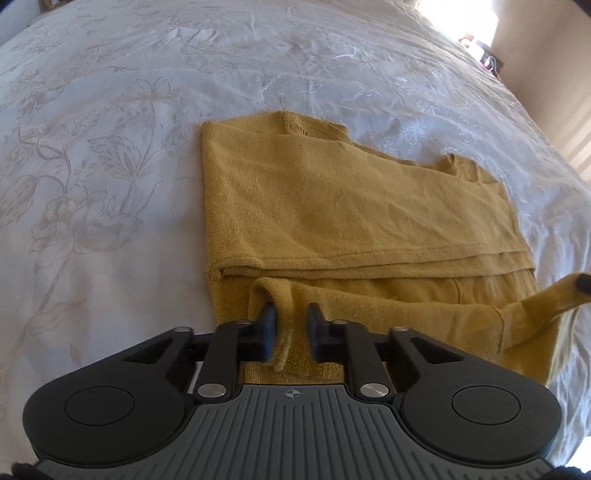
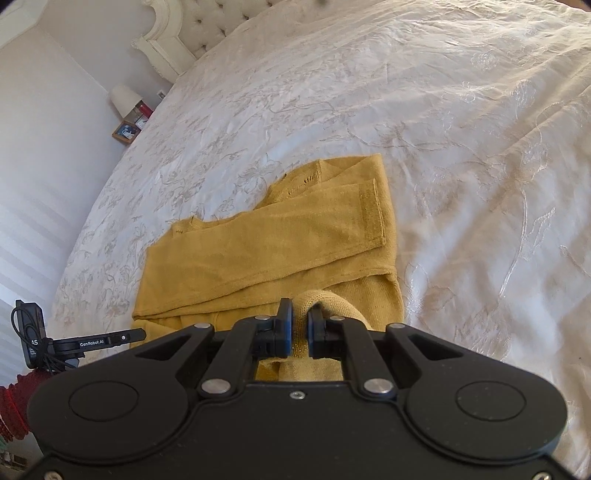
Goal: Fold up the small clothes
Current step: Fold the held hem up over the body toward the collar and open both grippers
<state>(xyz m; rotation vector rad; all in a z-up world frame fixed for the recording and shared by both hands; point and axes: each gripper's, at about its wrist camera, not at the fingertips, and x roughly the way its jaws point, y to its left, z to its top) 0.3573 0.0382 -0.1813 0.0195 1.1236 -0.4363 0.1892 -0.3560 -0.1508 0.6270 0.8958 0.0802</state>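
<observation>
A mustard-yellow knit sweater [image 1: 332,206] lies on the bed, its sleeves folded across the body. My left gripper [image 1: 291,321] is low over the sweater's near edge. A curled bit of hem [image 1: 280,299] drapes over its left finger and hangs between the jaws, and a gap shows beside the right pad. In the right wrist view the same sweater [image 2: 258,243] spreads ahead, and my right gripper [image 2: 301,317] is shut on a raised ridge of its fabric. One right fingertip [image 1: 583,283] shows at the left view's edge, pulling a corner of the sweater up.
The white embroidered bedspread [image 1: 110,166] covers the bed all round. A tufted headboard [image 2: 192,33] stands at the far end, beside a lamp [image 2: 127,98] and a framed photo [image 2: 125,131] by the wall. A black tracker mount [image 2: 92,341] and a red knit sleeve [image 2: 11,398] sit at the left.
</observation>
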